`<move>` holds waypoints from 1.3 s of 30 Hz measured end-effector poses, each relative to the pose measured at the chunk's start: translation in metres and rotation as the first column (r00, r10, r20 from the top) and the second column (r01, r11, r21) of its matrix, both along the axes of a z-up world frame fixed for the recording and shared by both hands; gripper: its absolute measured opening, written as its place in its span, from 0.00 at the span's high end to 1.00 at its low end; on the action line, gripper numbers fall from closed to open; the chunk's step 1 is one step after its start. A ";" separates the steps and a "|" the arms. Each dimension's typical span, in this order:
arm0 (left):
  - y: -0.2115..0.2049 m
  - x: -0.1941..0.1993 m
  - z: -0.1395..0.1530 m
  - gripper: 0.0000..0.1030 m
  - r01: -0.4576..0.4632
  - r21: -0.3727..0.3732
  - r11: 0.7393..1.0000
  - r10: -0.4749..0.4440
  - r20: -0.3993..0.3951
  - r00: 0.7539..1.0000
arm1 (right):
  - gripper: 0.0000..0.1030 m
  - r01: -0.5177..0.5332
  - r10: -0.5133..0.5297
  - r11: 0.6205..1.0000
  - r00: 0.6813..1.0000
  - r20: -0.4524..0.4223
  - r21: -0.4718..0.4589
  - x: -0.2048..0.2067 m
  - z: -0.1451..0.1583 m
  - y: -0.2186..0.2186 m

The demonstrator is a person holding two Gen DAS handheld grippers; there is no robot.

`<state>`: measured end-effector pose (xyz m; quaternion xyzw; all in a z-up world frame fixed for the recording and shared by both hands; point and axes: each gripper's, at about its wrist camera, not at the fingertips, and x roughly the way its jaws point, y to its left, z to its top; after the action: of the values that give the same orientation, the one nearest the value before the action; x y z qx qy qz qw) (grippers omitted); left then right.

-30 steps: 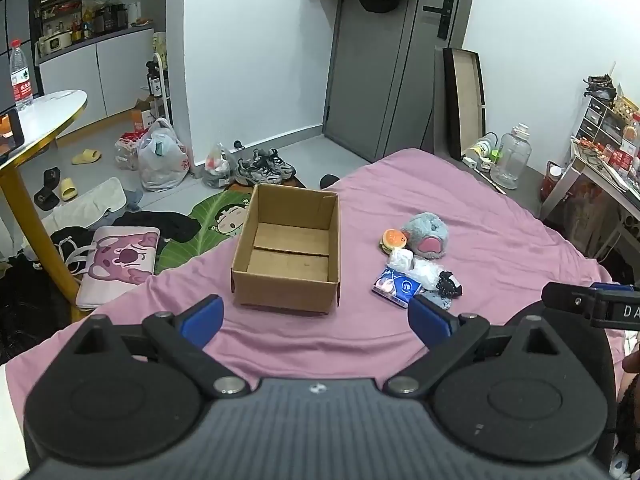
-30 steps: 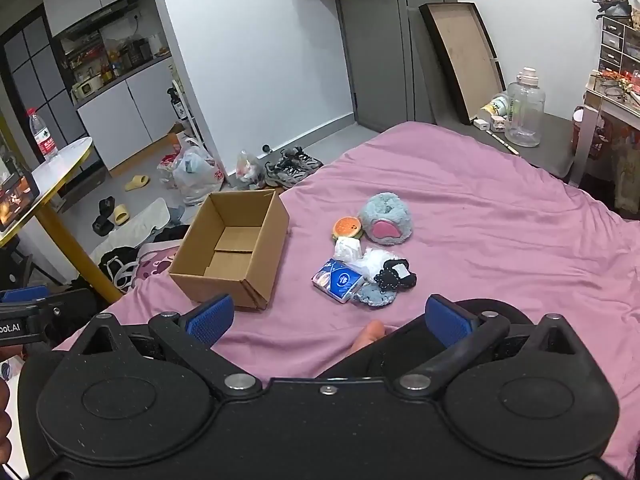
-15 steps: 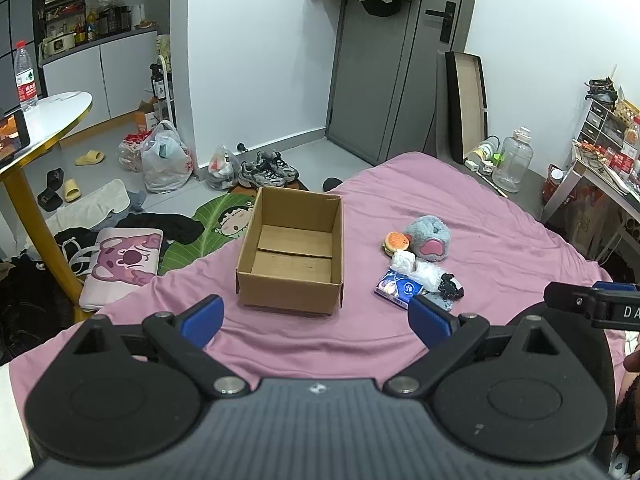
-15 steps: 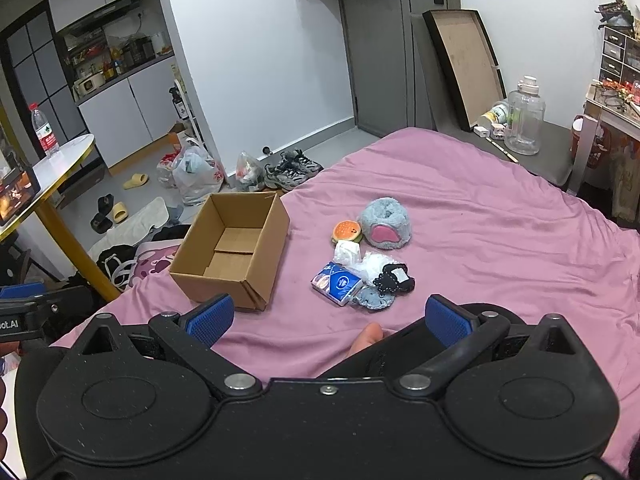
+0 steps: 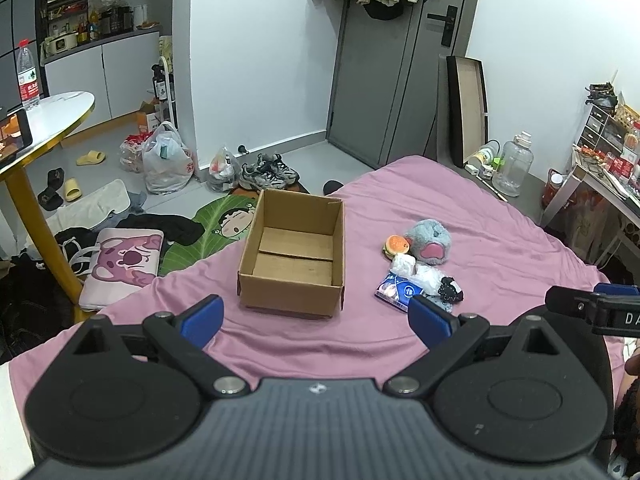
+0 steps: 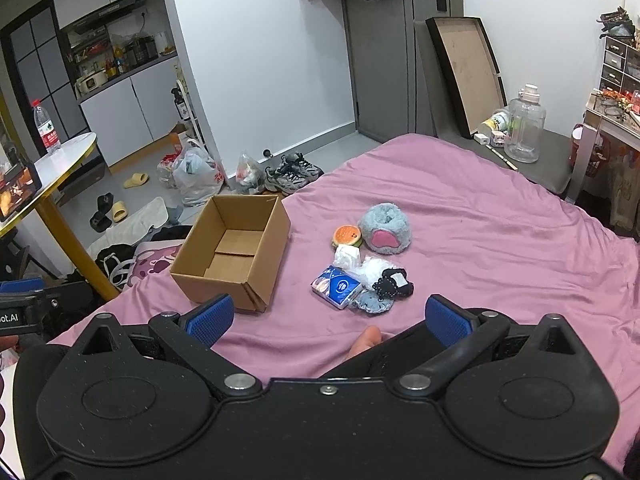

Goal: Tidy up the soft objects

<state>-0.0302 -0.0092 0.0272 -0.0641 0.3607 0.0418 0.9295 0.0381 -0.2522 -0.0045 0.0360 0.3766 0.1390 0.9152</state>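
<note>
Plush and crinkly things lie bunched on the pink bed [image 6: 500, 240]: a grey paw toy [image 6: 385, 229], an orange burger toy [image 6: 347, 236], a blue tissue pack [image 6: 337, 286], a clear bag [image 6: 370, 267] and a black scrunchie [image 6: 393, 283]. Just left of them stands the empty cardboard box [image 6: 234, 250]. Our right tongs [image 6: 329, 316] and left tongs [image 5: 316, 316] both hover apart, holding nothing. We judge it best to start at the pile's near edge, pinch one item squarely, lift clear, and release low inside the box.
</note>
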 end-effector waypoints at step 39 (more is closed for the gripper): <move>-0.004 0.008 -0.002 0.05 0.008 0.007 1.000 -0.008 -0.009 1.000 | 0.00 -0.002 0.002 1.000 1.000 -0.010 0.000 0.008 -0.005 -0.003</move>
<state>-0.0219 -0.0132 0.0247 -0.0590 0.3652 0.0396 0.9282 0.0464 -0.2548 -0.0097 0.0361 0.3811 0.1396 0.9132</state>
